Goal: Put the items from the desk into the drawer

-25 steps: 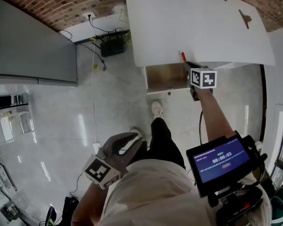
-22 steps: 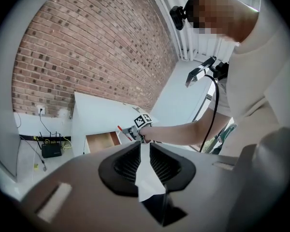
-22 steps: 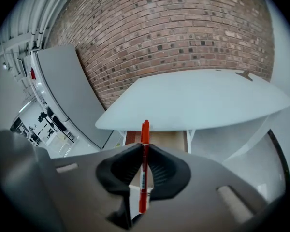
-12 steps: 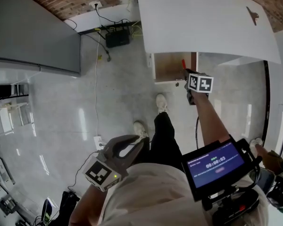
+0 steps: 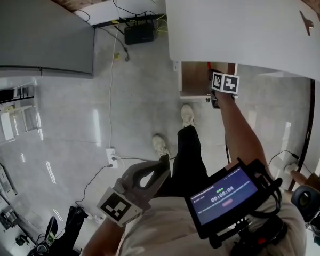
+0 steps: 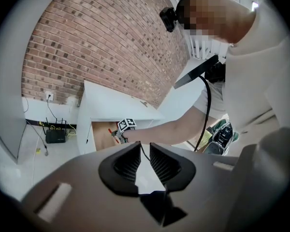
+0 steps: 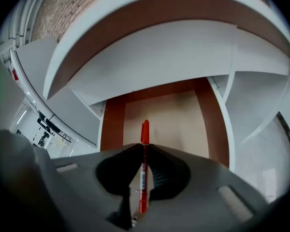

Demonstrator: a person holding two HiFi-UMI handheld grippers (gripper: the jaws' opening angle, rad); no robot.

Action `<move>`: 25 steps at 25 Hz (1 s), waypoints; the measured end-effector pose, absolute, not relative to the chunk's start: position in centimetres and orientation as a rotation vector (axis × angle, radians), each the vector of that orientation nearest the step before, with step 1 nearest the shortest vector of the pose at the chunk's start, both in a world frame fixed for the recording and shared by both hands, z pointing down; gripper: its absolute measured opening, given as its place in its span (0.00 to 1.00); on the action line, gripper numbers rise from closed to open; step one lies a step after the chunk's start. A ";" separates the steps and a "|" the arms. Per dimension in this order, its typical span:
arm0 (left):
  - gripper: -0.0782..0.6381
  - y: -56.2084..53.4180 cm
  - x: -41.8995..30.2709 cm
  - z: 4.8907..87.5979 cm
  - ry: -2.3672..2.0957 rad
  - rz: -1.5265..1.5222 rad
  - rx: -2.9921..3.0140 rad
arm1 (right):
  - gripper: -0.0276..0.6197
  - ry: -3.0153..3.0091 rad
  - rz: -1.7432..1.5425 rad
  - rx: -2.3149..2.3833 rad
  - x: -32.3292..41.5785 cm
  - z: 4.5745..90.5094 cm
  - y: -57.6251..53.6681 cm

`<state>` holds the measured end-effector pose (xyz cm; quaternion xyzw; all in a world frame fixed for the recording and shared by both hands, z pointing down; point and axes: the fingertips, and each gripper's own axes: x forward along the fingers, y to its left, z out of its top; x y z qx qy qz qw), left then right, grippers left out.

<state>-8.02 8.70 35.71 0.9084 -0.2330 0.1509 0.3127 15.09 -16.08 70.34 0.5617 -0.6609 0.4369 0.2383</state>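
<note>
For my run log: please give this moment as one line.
right gripper: shut on red pen | at open drawer | left gripper: open, empty

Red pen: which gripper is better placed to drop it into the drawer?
Right. The right gripper is shut on the red pen over the open drawer; the left gripper is open, empty and far from it.

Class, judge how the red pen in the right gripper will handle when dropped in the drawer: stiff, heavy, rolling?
Likely stiff: the red pen juts straight past the right gripper without drooping. Probably light, being slim. Its round barrel may roll on the drawer floor.
</note>
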 end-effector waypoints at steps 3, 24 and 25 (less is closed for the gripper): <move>0.19 6.7 -7.6 37.7 -0.623 0.401 2.367 | 0.11 -1.801 1.217 1.516 14.5 73.9 -18.4; 0.19 4.0 -7.0 43.1 -0.696 0.403 2.238 | 0.12 -1.737 1.252 1.395 15.1 83.6 -21.7; 0.19 3.9 -7.0 43.2 -0.699 0.401 2.239 | 0.12 -1.738 1.252 1.390 15.0 83.6 -21.7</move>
